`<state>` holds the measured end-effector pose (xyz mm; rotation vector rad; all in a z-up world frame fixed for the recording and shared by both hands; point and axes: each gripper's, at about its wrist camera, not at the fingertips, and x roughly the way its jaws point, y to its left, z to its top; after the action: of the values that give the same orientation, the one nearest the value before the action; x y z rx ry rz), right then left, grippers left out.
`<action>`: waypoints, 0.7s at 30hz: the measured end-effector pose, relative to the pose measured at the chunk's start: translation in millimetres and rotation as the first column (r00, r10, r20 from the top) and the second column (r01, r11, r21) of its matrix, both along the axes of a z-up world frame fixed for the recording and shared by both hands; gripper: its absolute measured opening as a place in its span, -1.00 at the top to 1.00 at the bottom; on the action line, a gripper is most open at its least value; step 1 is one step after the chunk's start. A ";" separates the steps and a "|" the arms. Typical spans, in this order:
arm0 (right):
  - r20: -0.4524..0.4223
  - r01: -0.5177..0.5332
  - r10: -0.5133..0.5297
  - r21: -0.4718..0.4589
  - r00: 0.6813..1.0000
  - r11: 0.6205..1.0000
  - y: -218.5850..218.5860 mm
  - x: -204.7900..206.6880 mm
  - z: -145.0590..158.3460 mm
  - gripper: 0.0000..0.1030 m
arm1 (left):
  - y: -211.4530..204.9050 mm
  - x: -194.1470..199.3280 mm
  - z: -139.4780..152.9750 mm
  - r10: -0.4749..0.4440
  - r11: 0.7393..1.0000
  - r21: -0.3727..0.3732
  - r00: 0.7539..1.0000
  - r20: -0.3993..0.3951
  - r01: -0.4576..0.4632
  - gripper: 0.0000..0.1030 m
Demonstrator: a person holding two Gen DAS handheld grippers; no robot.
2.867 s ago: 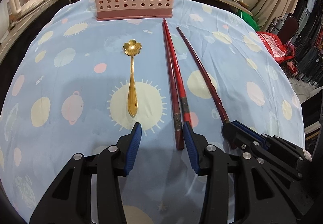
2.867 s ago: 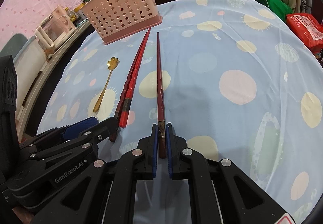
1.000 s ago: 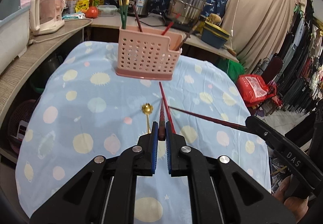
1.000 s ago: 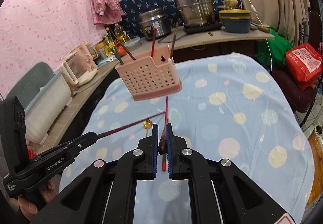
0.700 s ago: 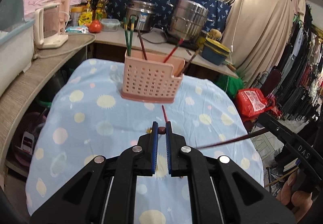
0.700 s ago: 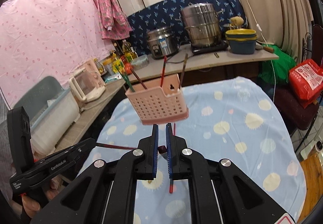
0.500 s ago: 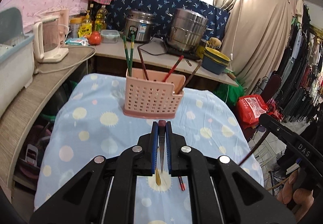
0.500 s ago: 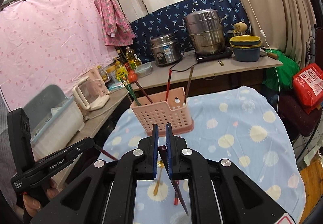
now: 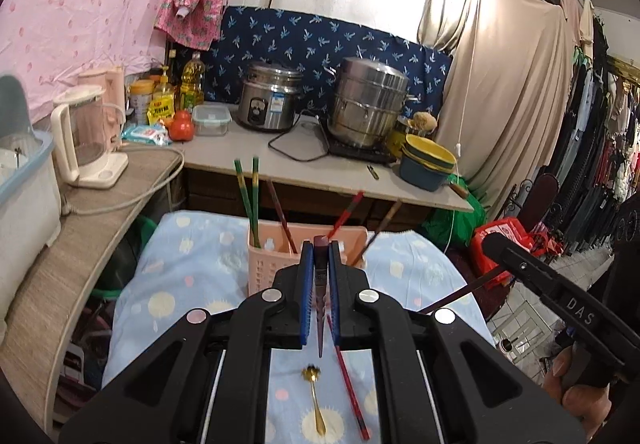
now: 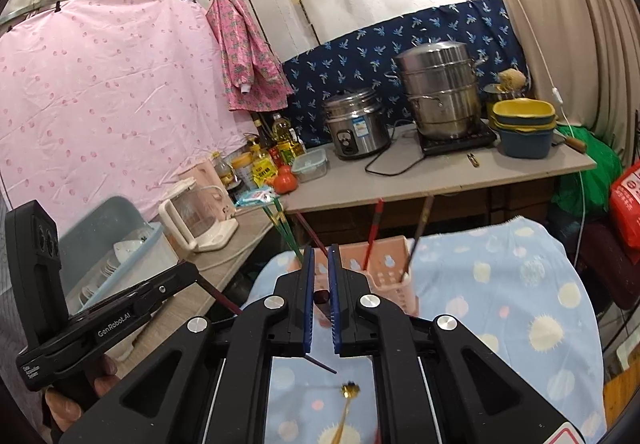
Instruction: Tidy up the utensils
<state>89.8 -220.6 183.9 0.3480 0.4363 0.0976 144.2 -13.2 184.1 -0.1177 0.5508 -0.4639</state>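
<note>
My left gripper [image 9: 319, 248] is shut on a dark red chopstick [image 9: 320, 308] that hangs tip down, high above the table. My right gripper [image 10: 320, 254] is shut on another dark red chopstick [image 10: 321, 296]; its tip [image 10: 328, 368] pokes out below. A pink perforated utensil basket [image 9: 264, 264] stands at the table's far end with several chopsticks upright in it; it also shows in the right wrist view [image 10: 392, 276]. A red chopstick [image 9: 348, 384] and a gold flower spoon [image 9: 314, 396] lie on the blue dotted cloth.
A grey counter [image 9: 304, 167] behind the table holds a rice cooker [image 9: 268, 95], a steel steamer pot [image 9: 368, 99], bowls and bottles. A kettle [image 9: 86, 131] and a dish bin stand on the left counter. Clothes racks hang at the right.
Both grippers have risen and tilted up from the table, each carrying its chopstick. The chopsticks now hang tip down, and one red chopstick and the spoon stay on the cloth.
</note>
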 end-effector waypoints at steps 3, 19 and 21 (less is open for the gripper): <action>0.029 -0.002 0.002 -0.009 1.000 1.000 3.2 21.8 18.1 0.87 | -3.2 17.5 19.0 0.013 1.000 -0.004 0.999 0.033 -0.013 0.86; 0.098 -0.017 0.018 -0.016 0.995 1.000 3.9 115.1 58.3 0.98 | -0.1 93.9 82.4 0.102 0.994 -0.064 0.981 0.164 -0.092 0.86; 0.073 -0.017 0.019 -0.024 0.997 1.000 3.1 113.9 44.0 0.98 | 4.5 98.0 77.0 0.114 0.993 -0.054 0.980 0.166 -0.106 0.86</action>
<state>203.7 -217.5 228.0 0.3167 0.3679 0.1221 242.2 -8.8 261.1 -0.1501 0.3658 -0.3743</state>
